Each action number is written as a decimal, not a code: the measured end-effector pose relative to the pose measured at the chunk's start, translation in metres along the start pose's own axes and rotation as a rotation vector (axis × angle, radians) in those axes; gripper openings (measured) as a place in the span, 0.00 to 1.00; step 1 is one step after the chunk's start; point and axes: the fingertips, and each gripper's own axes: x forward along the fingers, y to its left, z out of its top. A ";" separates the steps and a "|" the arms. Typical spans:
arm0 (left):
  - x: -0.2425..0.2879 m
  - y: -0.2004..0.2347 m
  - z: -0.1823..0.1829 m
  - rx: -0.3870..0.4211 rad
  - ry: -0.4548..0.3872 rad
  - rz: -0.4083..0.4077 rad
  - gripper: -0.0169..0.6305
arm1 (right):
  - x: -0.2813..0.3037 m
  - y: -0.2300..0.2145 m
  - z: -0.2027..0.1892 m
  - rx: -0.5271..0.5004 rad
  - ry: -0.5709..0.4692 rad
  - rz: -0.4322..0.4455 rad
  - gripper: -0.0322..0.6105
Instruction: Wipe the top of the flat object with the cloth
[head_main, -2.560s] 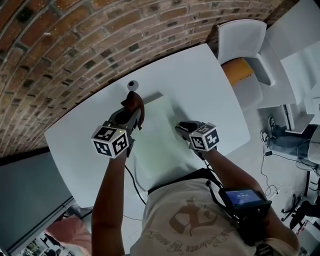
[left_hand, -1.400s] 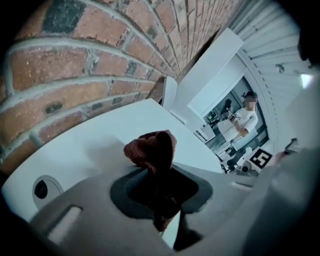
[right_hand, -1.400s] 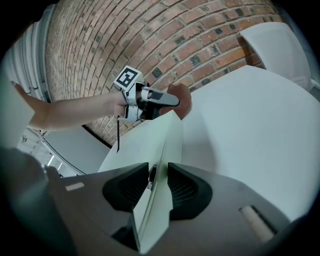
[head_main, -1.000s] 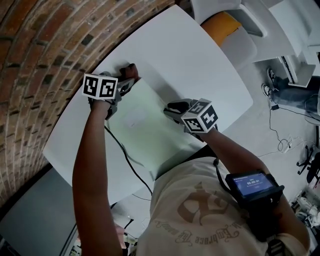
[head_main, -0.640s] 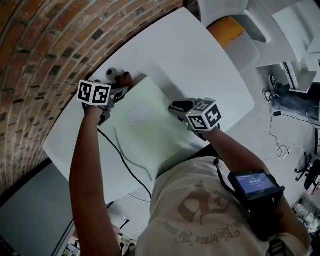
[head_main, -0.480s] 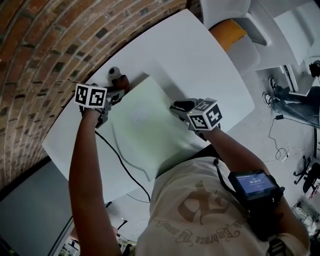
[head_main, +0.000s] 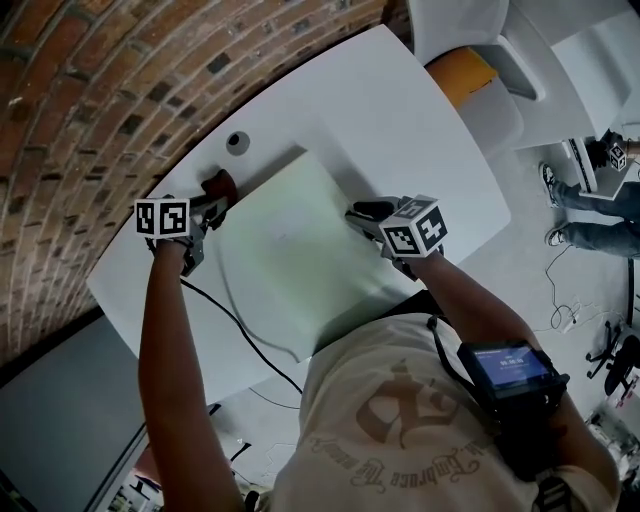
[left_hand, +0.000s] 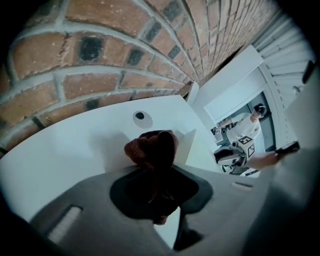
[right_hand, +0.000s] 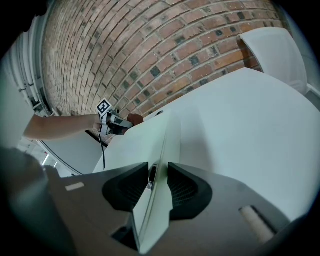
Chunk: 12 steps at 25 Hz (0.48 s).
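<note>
A pale green flat board (head_main: 290, 250) lies on the white table (head_main: 400, 110). My left gripper (head_main: 208, 204) is shut on a dark red cloth (head_main: 219, 184), which sits at the board's far left edge. In the left gripper view the bunched cloth (left_hand: 152, 150) sticks out of the left gripper (left_hand: 160, 172) in front of the board's corner (left_hand: 185, 145). My right gripper (head_main: 366, 216) clamps the board's right edge. The right gripper view shows the board's thin edge (right_hand: 165, 145) pinched in the right gripper (right_hand: 157, 171), with the left gripper (right_hand: 114, 122) far off.
A round grey grommet (head_main: 237, 141) sits in the table beyond the board, close to the brick wall (head_main: 90, 90). A black cable (head_main: 240, 330) runs over the table's near left part. A white chair with an orange seat (head_main: 470, 75) stands at the far right.
My left gripper has slid the cloth from the board's far corner leftward along its edge, uncovering the grommet. The right gripper still holds the same edge.
</note>
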 end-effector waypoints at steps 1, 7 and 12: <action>-0.004 0.004 -0.003 -0.005 -0.007 0.016 0.14 | 0.000 0.000 0.000 0.000 0.000 0.000 0.25; -0.033 0.025 -0.031 0.095 0.065 0.191 0.14 | 0.001 -0.001 0.000 0.005 -0.003 0.005 0.26; -0.057 -0.008 -0.004 0.175 -0.040 0.208 0.14 | 0.002 -0.001 0.001 0.014 -0.019 0.009 0.26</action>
